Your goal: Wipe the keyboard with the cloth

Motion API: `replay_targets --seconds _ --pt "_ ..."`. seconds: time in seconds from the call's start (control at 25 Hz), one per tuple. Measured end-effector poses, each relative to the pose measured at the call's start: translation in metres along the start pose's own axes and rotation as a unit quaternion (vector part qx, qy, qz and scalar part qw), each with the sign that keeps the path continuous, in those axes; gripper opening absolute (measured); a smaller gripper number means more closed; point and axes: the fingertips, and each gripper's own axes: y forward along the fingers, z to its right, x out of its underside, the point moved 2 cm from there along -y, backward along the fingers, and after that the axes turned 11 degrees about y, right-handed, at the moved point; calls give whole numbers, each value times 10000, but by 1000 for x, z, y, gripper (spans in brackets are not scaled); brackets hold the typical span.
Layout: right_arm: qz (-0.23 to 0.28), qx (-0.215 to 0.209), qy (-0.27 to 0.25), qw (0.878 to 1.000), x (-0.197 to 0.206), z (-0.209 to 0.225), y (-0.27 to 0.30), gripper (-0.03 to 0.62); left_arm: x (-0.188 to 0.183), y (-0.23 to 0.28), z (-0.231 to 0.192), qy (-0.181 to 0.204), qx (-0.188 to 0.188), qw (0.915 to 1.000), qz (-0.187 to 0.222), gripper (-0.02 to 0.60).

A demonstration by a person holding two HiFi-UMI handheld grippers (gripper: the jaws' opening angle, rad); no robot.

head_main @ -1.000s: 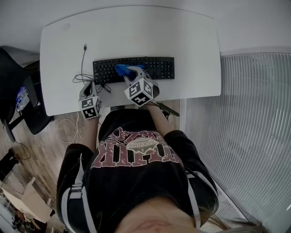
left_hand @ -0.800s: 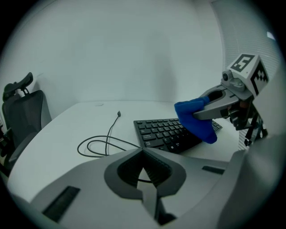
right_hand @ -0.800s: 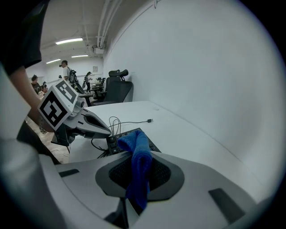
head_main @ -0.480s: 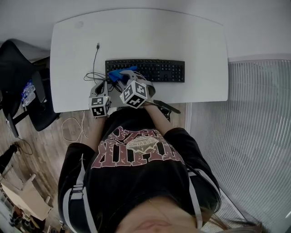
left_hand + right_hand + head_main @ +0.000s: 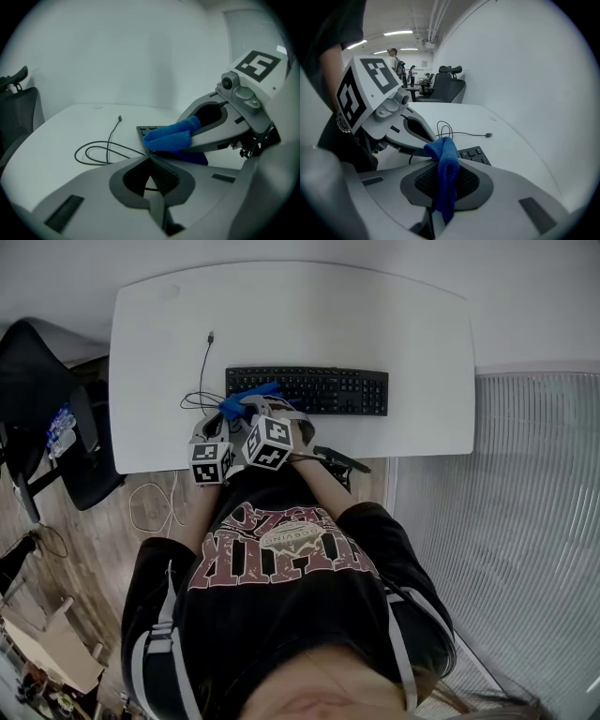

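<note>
The black keyboard [image 5: 323,390] lies across the middle of the white desk [image 5: 394,324]. My right gripper [image 5: 247,405] is shut on a folded blue cloth [image 5: 246,399], which rests at the keyboard's left end. In the right gripper view the cloth [image 5: 445,171] hangs between the jaws, with a few keys [image 5: 475,154] just beyond. My left gripper [image 5: 208,422] hovers over the desk close to the left of the right one, shut and holding nothing. In the left gripper view its jaws [image 5: 151,158] meet, and the cloth [image 5: 169,137] and the keyboard's corner [image 5: 146,129] show ahead.
The keyboard's black cable [image 5: 200,381] loops on the desk left of the keyboard, its plug lying free. A black office chair [image 5: 42,418] stands left of the desk. A black object [image 5: 343,459] sticks out at the desk's front edge. A ribbed white panel [image 5: 525,521] is on the right.
My right gripper has dragged the cloth leftward along the keyboard to its left end. The two grippers now sit closer together.
</note>
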Motion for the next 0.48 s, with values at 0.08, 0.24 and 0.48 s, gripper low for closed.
replay_targets --seconds 0.08,0.24,0.48 --pt "-94 -3 -140 9999 3 -2 4 64 0 0 0 -8 19 10000 4 29" --pt "-222 -15 -373 9991 7 -7 10 64 1 1 0 -10 45 10000 4 29" --pt "-213 -28 -307 9993 5 -6 10 64 0 0 -2 -22 50 10000 -10 29"
